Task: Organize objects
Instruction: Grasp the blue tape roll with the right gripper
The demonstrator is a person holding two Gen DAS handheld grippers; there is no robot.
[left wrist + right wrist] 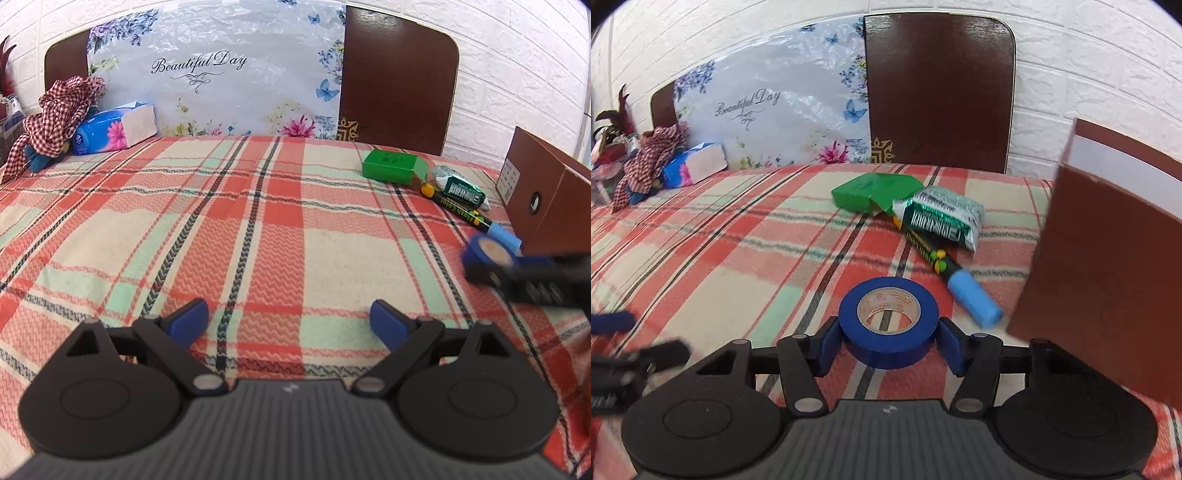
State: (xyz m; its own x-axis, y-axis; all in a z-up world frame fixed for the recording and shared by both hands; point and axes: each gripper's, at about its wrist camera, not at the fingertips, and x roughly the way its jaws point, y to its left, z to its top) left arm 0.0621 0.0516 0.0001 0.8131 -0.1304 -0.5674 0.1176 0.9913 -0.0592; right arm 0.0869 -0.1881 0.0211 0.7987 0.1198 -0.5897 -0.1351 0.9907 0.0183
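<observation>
My right gripper [888, 345] is shut on a roll of blue tape [888, 325], its blue pads pressing both sides; it also shows blurred in the left wrist view [489, 253]. Beyond it lie a marker with a light-blue cap [960, 280], a green foil packet [942, 218] and a green box [871, 192]. A brown cardboard box [1108, 258] stands open at the right. My left gripper [288, 323] is open and empty above the plaid cloth, left of the tape.
The plaid tablecloth [221, 221] covers the table. A blue tissue pack [114, 129] and a red checked cloth [55, 114] sit at the far left. A brown headboard with a floral cover [221, 74] and a white brick wall stand behind.
</observation>
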